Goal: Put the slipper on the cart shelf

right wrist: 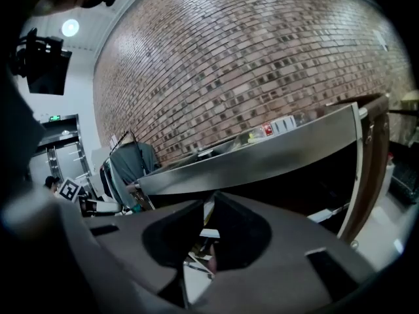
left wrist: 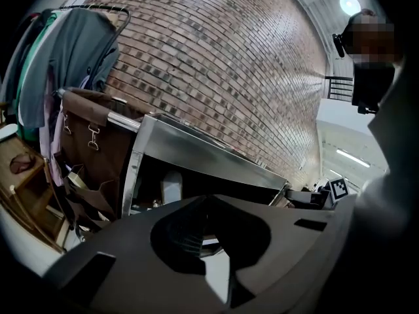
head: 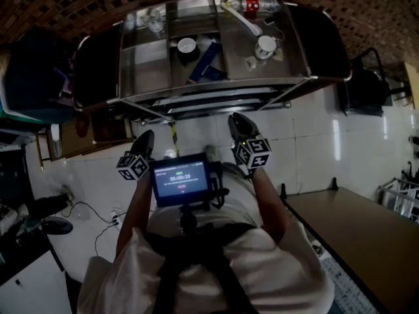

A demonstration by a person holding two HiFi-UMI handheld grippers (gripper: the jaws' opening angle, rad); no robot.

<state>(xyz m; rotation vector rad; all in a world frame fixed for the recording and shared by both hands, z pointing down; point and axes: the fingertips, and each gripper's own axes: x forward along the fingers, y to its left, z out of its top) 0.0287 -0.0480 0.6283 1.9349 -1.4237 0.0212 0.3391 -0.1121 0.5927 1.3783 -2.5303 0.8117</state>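
A steel cart (head: 216, 87) with stacked shelves stands in front of me on the white tile floor. Its top rim also crosses the left gripper view (left wrist: 196, 152) and the right gripper view (right wrist: 262, 156). My left gripper (head: 148, 136) hovers short of the cart's front edge, shut and empty, with its jaw tips together (left wrist: 208, 200). My right gripper (head: 236, 120) is level with it on the right, a little closer to the cart, also shut with nothing in it (right wrist: 211, 198). I cannot make out a slipper with certainty in any view.
The cart's top holds two cups (head: 186, 44) (head: 265, 44), a bottle (head: 252, 5) and small items. A brown bag (left wrist: 91, 129) hangs at its left end beside a clothes rack (left wrist: 72, 51). A wooden table (head: 366, 234) is at my right, and cables (head: 91, 214) lie at the left.
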